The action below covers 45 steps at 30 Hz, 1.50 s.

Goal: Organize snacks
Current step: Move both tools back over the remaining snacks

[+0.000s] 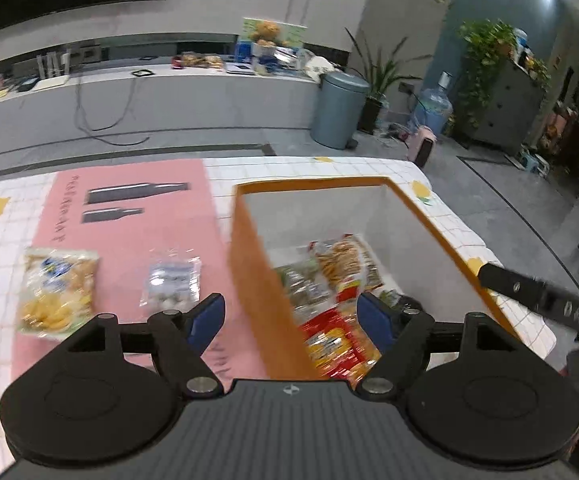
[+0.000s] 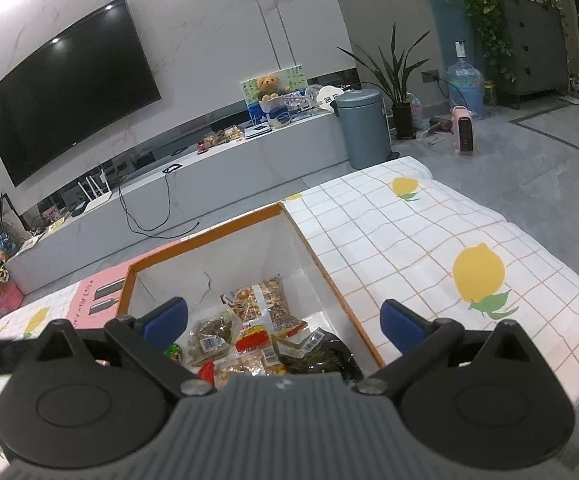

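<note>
Snack packets (image 2: 249, 332) heaped in orange-rimmed box (image 2: 205, 232), labels blurred, unreadable.
Left gripper (image 1: 291, 316) spread wide, empty; right gripper (image 2: 285, 320) likewise. Two bags (image 1: 55, 292) on pink mat (image 1: 129, 208), smeared.

The right claw (image 2: 285, 322) hangs over the orange-rimmed box (image 2: 209, 236), blue pads spread wide with nothing between them. Inside the box lie several snack packets (image 2: 265, 308), crowded together on its white floor. The box stands on a desk under a lemon-print checked cloth (image 2: 429, 240), beside a pink sheet (image 2: 97, 284).
</note>
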Available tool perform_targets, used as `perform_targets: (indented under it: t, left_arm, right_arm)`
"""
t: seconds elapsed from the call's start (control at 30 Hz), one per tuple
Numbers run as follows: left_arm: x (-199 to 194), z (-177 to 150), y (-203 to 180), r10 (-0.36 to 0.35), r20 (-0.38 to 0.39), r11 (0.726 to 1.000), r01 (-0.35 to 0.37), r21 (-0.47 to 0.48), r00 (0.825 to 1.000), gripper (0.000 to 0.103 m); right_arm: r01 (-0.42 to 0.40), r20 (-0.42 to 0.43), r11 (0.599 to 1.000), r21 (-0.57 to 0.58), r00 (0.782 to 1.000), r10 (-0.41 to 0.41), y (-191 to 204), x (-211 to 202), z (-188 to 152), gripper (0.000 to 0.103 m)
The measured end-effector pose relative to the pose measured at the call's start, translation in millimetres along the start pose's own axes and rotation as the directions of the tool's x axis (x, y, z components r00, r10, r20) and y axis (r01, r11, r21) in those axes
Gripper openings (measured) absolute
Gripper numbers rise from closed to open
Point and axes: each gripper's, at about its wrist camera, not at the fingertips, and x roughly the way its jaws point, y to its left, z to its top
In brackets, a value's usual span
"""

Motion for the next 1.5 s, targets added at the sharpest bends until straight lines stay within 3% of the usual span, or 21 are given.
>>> perform_targets:
  t: [0.17,0.3,0.57,0.67,0.8,0.97,1.07,1.2,1.33,1.4,1.5]
  left_arm:
    - [-23,-17,28,0.007,0.03,0.999,-0.006,-0.048,1.0,0.088]
    - [-33,-29,41,0.013,0.026,0.998,-0.011,-0.067,1.0,0.088]
    - [-55,-58,68,0.086,0.086,0.991,-0.077,-0.109,0.993,0.088]
    - [-57,-62,80,0.117,0.095,0.986,-0.104,-0.127,0.989,0.087]
    - [-56,-64,99,0.206,0.104,0.973,-0.192,-0.129,0.973,0.087]
    - [-48,-69,130,0.191,0.063,0.967,-0.177,-0.185,0.979,0.087]
    - [-45,-70,144,0.213,0.044,0.958,-0.199,-0.208,0.976,0.087]
    - [-43,-68,156,0.258,0.036,0.946,-0.245,-0.212,0.965,0.087]
    - [-37,-64,164,0.315,0.036,0.933,-0.302,-0.194,0.949,0.087]
    - [-29,-62,169,0.348,0.026,0.92,-0.335,-0.205,0.937,0.087]
    - [-18,-60,176,0.373,-0.011,0.901,-0.365,-0.233,0.928,0.087]
  right_arm:
    - [-0.021,0.007,1.0,-0.02,1.0,0.021,13,-1,-1,0.1]
    - [-0.126,0.048,0.992,-0.008,0.991,0.126,29,-11,-2,0.1]
    - [-0.316,0.089,0.943,-0.102,0.942,0.325,90,-28,-10,0.1]
    - [-0.339,0.082,0.927,-0.158,0.931,0.355,115,-26,-20,0.1]
    - [-0.356,0.076,0.903,-0.241,0.921,0.383,144,-21,-37,0.1]
    - [-0.383,0.056,0.871,-0.309,0.907,0.418,169,-9,-61,0.1]
    - [-0.377,0.032,0.861,-0.343,0.911,0.411,182,1,-74,0.1]
    - [-0.332,-0.002,0.868,-0.368,0.934,0.357,194,19,-89,0.1]
    - [-0.289,-0.102,0.889,-0.356,0.957,0.271,204,47,-101,0.1]
    - [-0.266,-0.163,0.885,-0.382,0.962,0.219,212,62,-107,0.1]
    - [-0.208,-0.15,0.855,-0.475,0.977,0.155,222,78,-114,0.1]
